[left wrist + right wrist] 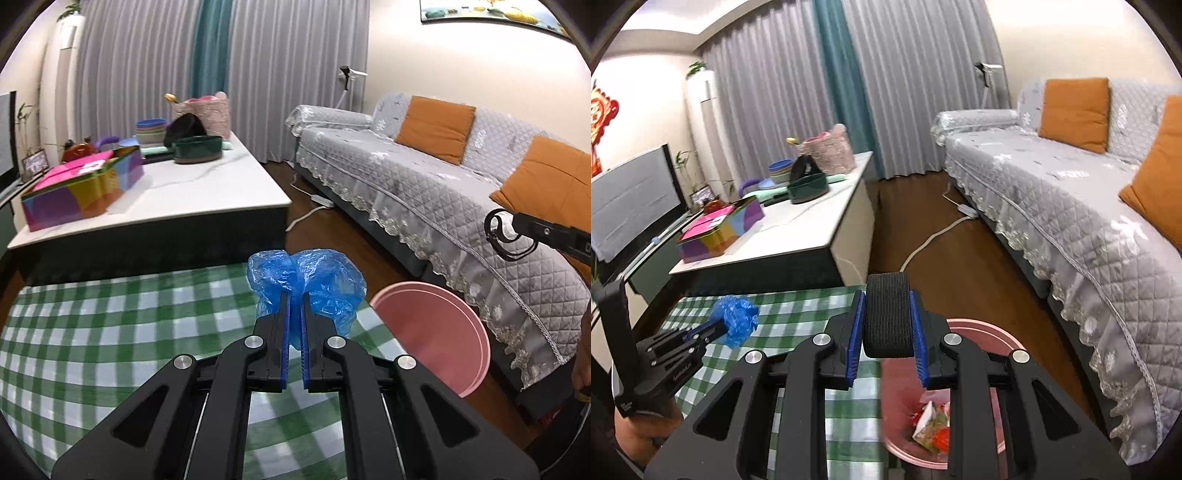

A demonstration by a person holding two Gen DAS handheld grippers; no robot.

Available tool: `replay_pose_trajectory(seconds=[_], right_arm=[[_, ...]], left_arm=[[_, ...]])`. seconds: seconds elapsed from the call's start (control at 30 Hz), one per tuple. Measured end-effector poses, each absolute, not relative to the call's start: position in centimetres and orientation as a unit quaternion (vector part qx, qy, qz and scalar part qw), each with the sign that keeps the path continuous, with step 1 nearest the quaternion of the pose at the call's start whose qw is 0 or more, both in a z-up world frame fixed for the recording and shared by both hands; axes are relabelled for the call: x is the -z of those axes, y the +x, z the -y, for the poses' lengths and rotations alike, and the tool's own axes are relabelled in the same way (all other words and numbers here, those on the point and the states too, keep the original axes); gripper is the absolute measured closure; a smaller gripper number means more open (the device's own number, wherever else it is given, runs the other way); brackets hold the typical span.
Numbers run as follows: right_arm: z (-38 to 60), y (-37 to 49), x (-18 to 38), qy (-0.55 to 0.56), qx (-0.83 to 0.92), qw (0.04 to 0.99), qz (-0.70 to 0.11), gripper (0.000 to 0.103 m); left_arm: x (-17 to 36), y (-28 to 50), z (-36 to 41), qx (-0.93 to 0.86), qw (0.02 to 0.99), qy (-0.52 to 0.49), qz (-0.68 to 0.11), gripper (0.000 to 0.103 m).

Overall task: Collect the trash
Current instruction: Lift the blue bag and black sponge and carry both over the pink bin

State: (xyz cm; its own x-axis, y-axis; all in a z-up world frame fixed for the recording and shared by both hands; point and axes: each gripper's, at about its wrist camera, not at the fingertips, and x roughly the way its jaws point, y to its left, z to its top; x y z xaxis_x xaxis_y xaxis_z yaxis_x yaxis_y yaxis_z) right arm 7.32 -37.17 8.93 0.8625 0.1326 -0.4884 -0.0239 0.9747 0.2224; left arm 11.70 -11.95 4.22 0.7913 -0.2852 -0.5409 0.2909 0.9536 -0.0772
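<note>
Left gripper (294, 295) in the left wrist view has its blue-lined jaws pinched nearly together on a crumpled blue plastic bag (306, 280), which bulges out above and to both sides of the fingertips. It is held over the far edge of a table covered in a green-and-white checked tablecloth (110, 332). Just past that edge, to the right and lower, stands a pink trash bin (443, 332), apart from the bag. At the right border part of the right gripper shows, with a black loop (506, 236) hanging from its tip. Behind are a white-topped coffee table (207, 184) bearing a multicoloured box (81, 188) and a dark green bowl (197, 147), and a sofa under a grey quilted cover (443, 192) with orange cushions. In the right wrist view the right gripper (888, 321) is closed partway on a black elastic band (888, 314) (a wide ribbed strap, standing upright between the pads). Below it is the pink bin's rim (979, 326), and inside the bin lie scraps of paper and red wrapper (932, 421). At left, the left gripper with its blue bag is above the checked cloth, a hand (642, 428) gripping its handle.
</note>
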Motion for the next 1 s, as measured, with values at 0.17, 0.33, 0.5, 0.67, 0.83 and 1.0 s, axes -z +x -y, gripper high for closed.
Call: replay_pose_trajectory(seconds=[0.17,0.33,0.5,0.67,0.83,1.0], right_arm=[[38.9,7.6,-8.3,0.114,-0.024,0.958,-0.262,0.078],[39.8,7.8,-8.2,0.118,-0.016,0.958,-0.262,0.078],[40.6,8.5,-7.4,0.121,-0.003,0.954,-0.273,0.078],[40.9,9.5,-6.6,0.120,0.007,0.951,-0.285,0.078],[40.8,10.3,-6.1,0.107,0.016,0.950,-0.292,0.078],[40.9,10.9,-5.8,0.084,0.030,0.951,-0.295,0.078]], left_arm=[[-3.4,12.1,13.9,0.172,0.942,0.010,-0.289,0.098],[-2.3,12.7,16.2,0.192,0.936,0.011,-0.295,0.098],[-1.3,13.2,18.0,0.210,0.931,0.011,-0.298,0.098],[-0.3,13.7,19.6,0.228,0.925,0.009,-0.303,0.098],[0.7,14.1,21.4,0.247,0.919,0.015,-0.305,0.098],[1.8,14.1,23.6,0.270,0.912,0.031,-0.309,0.098]])
